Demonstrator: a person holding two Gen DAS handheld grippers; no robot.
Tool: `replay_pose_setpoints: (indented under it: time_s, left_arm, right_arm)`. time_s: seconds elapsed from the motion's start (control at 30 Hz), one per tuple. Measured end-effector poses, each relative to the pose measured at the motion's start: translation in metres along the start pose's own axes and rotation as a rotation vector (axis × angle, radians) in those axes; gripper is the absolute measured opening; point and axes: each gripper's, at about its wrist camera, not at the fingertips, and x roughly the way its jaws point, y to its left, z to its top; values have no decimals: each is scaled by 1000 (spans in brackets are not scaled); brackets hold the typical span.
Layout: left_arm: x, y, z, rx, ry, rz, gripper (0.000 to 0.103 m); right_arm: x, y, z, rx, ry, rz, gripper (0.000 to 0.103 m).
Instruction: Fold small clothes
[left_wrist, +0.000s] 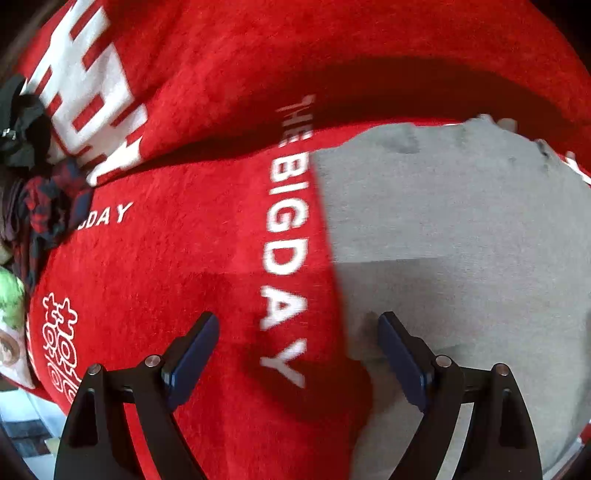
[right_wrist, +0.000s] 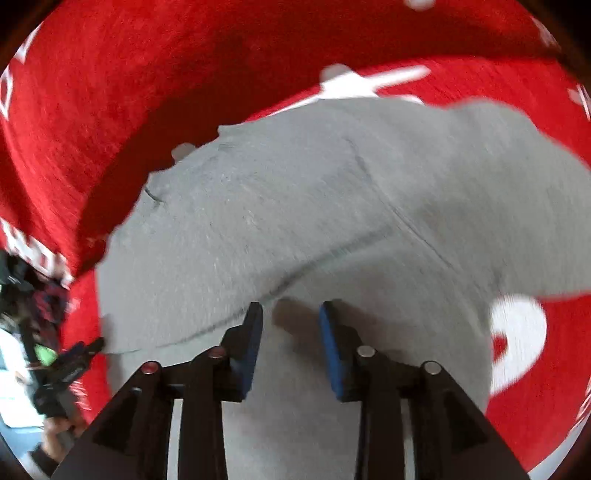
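On red printed blanket: grey garment, spread flat, a fold line or seam crossing its middle in the right wrist view; far edge near the blanket's raised fold. Left gripper: jaws wide apart, nothing between them, poised over the garment's left edge where grey meets the white "BIG DAY" lettering. Right gripper: jaws part-open, no cloth pinched, hanging above the garment's near-middle, just near of the seam. Far left of blanket: heap of other clothes, dark plaid piece among them, well apart from the grey one. Step in hand, as judged: cloth released, next fold to be set up. For a clean fold: take hold at matching points on one edge, pinch only the grey layer and not the blanket pile beneath, lift both sides evenly, lay edge onto edge, let go only once flat. Risk: snagging blanket with the garment; uneven lift skewing the crease.
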Motion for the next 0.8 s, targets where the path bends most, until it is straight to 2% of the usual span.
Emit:
replay_pose_setpoints:
  time_s: [0.1, 0.23, 0.43, 0.7, 0.8]
  left_arm:
    - [-14, -21, 0, 17, -14, -43, 88]
    - [-35, -73, -2, 73, -14, -128, 88]
    - [-46, -144, -7, 158, 15, -219, 88]
    - [-58, -217, -15, 224, 50, -271, 88]
    - [-59, -241, -17, 253, 62, -268, 88]
  right_arm:
    - [-15, -20, -11, 58, 2, 8, 42]
    - [-26, -38, -24, 124, 5, 24, 42]
    - [-35, -68, -39, 262, 4, 78, 42]
    - [-54, -127, -48, 437, -58, 125, 43]
    - [-63, -158, -52, 542, -114, 149, 48]
